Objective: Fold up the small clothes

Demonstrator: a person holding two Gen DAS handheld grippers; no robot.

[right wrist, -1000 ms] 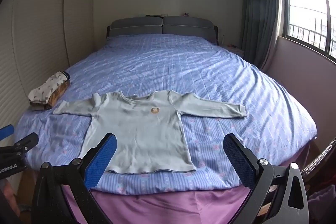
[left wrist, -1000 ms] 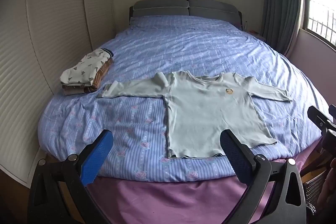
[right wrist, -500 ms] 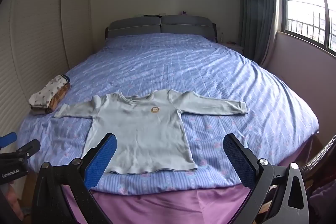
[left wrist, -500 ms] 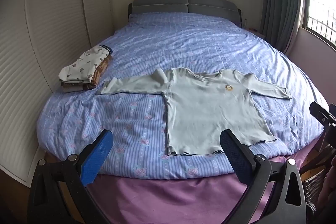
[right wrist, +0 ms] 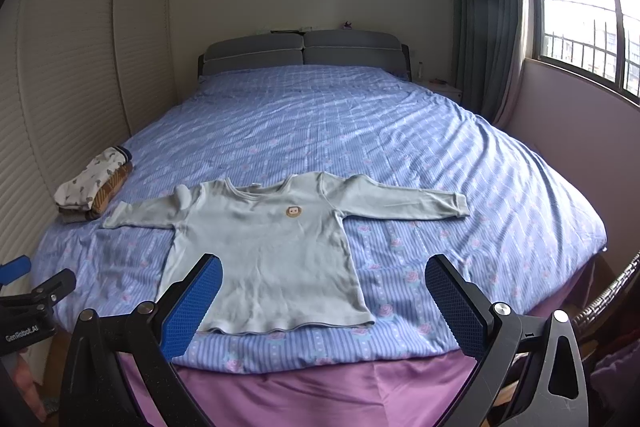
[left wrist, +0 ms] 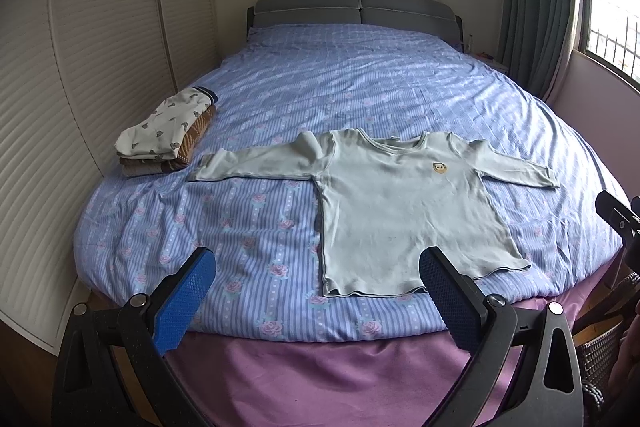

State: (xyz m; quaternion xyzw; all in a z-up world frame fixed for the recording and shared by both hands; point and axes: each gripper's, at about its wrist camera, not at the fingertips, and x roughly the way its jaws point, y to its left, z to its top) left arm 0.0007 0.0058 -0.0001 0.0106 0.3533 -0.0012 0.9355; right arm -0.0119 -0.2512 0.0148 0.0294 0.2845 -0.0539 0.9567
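Note:
A pale green long-sleeved child's shirt (left wrist: 400, 203) lies flat, front up, sleeves spread, near the foot of the bed; it also shows in the right wrist view (right wrist: 276, 243). A small brown badge (right wrist: 293, 211) sits on its chest. My left gripper (left wrist: 316, 301) is open and empty, held back from the bed's foot edge, left of the shirt's hem. My right gripper (right wrist: 322, 301) is open and empty, held back from the hem's right part. The left sleeve's shoulder has a small raised fold (left wrist: 306, 143).
A stack of folded clothes (left wrist: 166, 137) lies at the bed's left edge, also in the right wrist view (right wrist: 94, 189). The blue striped bedspread (left wrist: 360, 87) covers the bed, purple sheet (left wrist: 320, 367) below. Slatted wardrobe doors (left wrist: 80, 67) left, window (right wrist: 580, 7) and curtain right.
Both grippers have drawn back and risen slightly from the bed; the shirt looks a little smaller and farther. Nothing on the bed has moved.

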